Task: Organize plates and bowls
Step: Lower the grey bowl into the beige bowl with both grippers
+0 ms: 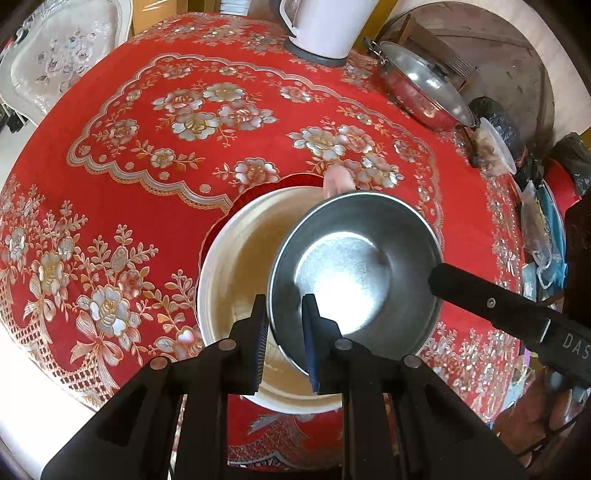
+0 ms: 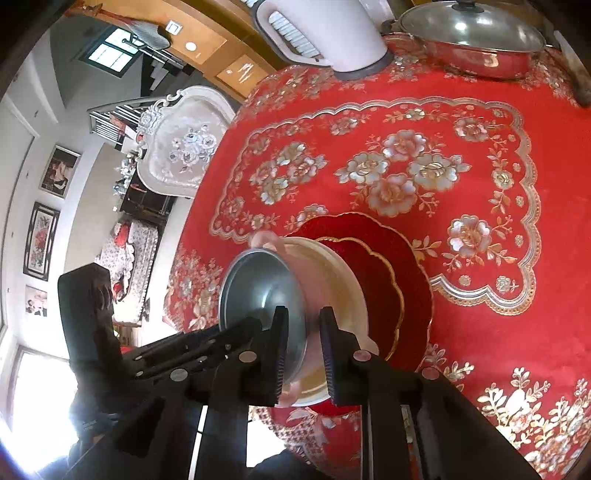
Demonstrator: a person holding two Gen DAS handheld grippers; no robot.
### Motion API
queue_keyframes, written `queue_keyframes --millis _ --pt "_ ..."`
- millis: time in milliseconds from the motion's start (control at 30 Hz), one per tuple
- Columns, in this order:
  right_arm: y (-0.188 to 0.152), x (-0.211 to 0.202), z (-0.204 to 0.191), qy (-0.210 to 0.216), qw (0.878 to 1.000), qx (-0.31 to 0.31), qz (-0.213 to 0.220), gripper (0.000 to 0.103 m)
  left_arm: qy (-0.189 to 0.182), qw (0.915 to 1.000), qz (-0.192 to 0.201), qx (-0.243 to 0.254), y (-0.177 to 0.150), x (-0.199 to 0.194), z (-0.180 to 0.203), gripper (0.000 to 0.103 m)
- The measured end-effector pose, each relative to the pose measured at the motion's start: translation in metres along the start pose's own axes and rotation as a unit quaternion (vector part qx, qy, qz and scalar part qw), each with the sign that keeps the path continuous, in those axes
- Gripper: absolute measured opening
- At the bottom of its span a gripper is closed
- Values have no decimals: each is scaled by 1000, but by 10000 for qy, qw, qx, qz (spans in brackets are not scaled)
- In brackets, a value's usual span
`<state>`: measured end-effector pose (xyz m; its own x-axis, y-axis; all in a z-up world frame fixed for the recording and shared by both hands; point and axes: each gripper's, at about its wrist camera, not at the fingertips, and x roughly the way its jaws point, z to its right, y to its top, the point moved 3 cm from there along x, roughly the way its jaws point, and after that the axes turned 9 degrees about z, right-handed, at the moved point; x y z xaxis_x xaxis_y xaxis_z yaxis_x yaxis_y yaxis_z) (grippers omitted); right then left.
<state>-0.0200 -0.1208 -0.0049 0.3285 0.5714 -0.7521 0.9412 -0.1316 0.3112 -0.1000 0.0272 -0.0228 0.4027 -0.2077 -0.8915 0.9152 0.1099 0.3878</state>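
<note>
We look into a family home's dining area: a table under a red floral cloth, a lidded steel pan, framed pictures on the wall left of our tool.

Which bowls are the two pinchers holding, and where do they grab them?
The left gripper pinches the steel bowl by its rim. The right gripper pinches the cream bowl by its wall.

Red floral-clothed table carries red plate, kettle, lidded steel pan.
</note>
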Motion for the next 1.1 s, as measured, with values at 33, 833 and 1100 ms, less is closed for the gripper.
queue_keyframes --millis 33,833,1100 --pt "-1 2 2 46 10000 32 -15 15 -15 10000 16 -19 0 0 0 15" --pt "-9 -1 5 168 9998 68 -21 18 2 9999 -19 -136 0 9 -5 17" --pt "-10 -8 3 105 9999 -33 53 18 -44 10000 -11 -83 0 10 1 31"
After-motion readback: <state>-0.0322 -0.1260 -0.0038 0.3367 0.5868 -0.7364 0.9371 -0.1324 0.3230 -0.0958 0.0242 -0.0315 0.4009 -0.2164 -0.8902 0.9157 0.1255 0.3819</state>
